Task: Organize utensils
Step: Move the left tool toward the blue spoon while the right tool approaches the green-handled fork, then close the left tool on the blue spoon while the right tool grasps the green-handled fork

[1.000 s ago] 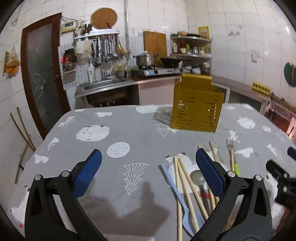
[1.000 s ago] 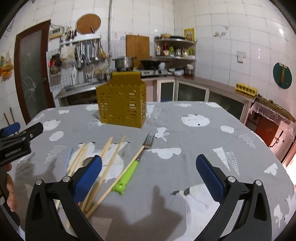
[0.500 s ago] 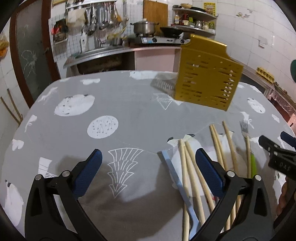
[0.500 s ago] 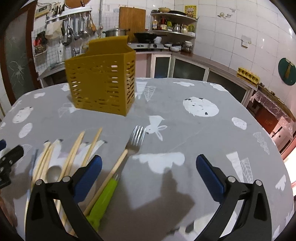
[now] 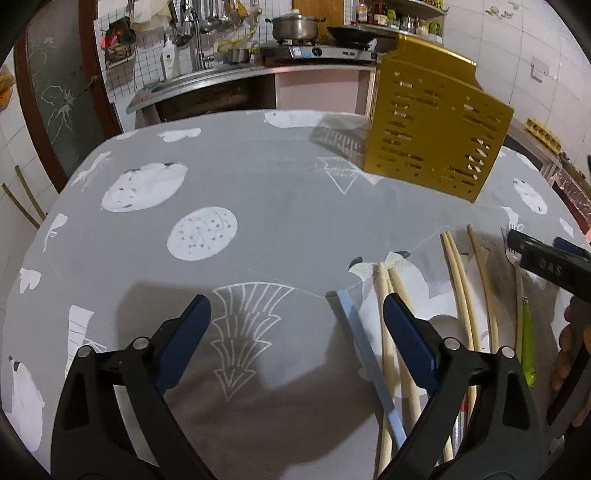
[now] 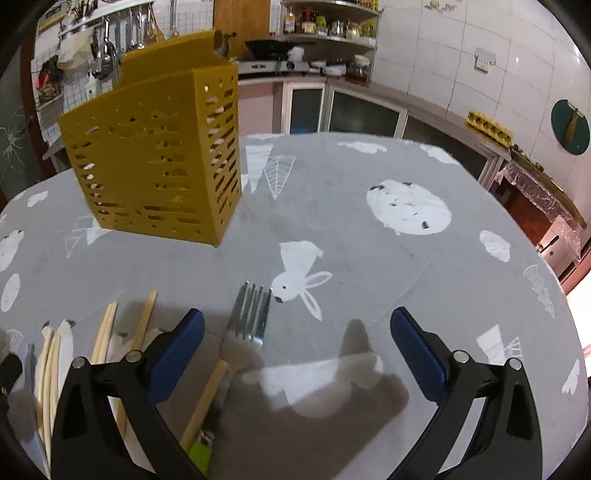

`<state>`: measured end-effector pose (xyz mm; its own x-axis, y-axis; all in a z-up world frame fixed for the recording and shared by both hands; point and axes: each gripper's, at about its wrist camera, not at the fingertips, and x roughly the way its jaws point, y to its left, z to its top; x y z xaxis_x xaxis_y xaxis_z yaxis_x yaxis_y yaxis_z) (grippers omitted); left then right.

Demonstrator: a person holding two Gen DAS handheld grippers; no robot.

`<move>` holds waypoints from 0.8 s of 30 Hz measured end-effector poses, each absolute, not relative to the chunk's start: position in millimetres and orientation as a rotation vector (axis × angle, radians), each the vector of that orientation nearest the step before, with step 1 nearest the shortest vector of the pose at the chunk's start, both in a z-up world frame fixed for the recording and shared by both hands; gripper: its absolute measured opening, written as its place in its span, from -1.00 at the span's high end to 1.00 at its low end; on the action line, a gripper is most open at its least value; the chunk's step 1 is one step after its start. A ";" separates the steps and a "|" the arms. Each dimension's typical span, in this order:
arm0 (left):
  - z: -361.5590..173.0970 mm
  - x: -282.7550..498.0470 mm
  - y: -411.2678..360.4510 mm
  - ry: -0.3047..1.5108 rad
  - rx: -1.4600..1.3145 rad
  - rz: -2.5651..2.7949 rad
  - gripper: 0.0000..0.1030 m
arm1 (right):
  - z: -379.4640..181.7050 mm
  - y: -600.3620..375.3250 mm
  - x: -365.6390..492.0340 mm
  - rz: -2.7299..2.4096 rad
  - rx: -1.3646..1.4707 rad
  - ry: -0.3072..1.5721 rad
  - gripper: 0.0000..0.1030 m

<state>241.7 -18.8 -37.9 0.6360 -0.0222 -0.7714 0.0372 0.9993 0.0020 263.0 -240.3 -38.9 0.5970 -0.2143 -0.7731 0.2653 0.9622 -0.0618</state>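
A yellow slotted utensil holder [image 5: 436, 125] stands upright at the far side of the table; it also shows in the right wrist view [image 6: 155, 162]. Several wooden chopsticks [image 5: 458, 280], a pale blue spoon handle [image 5: 365, 354] and a metal spoon lie loose before it. A fork [image 6: 251, 314] with a green handle [image 5: 526, 343] lies to their right. My left gripper [image 5: 295, 332] is open and empty, low over the cloth, its right finger over the chopsticks. My right gripper [image 6: 295, 347] is open and empty, low over the fork's tines; it also shows in the left wrist view [image 5: 546, 266].
The table wears a grey cloth with white prints [image 5: 199, 240]. Behind it run a kitchen counter with a sink [image 5: 207, 81], a stove with a pot [image 5: 295, 26] and shelves. A dark door [image 5: 55, 92] stands at the left.
Both grippers have moved forward and down toward the table. The utensils and the holder now look closer. Both stay open.
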 end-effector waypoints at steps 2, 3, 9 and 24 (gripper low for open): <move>-39.6 243.1 -20.5 0.899 0.014 -0.036 -0.74 | -44.4 -238.1 270.9 -0.281 0.065 0.925 -0.70; -40.0 243.1 -21.7 0.903 0.014 -0.039 -0.69 | -45.8 -237.8 272.4 -0.280 0.065 0.930 -0.67; -43.1 246.4 -29.3 0.932 0.038 -0.037 -0.47 | -47.6 -234.4 275.4 -0.272 0.084 0.941 -0.37; -49.5 258.7 -30.8 1.015 0.002 -0.054 0.19 | -45.5 -234.4 287.1 -0.250 0.161 0.958 0.37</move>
<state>258.7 -30.8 -49.5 0.5265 -0.0442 -0.8490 0.0459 0.9987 -0.0235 287.1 -234.4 -45.5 0.5492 -0.1397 -0.8239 0.2812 0.9593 0.0248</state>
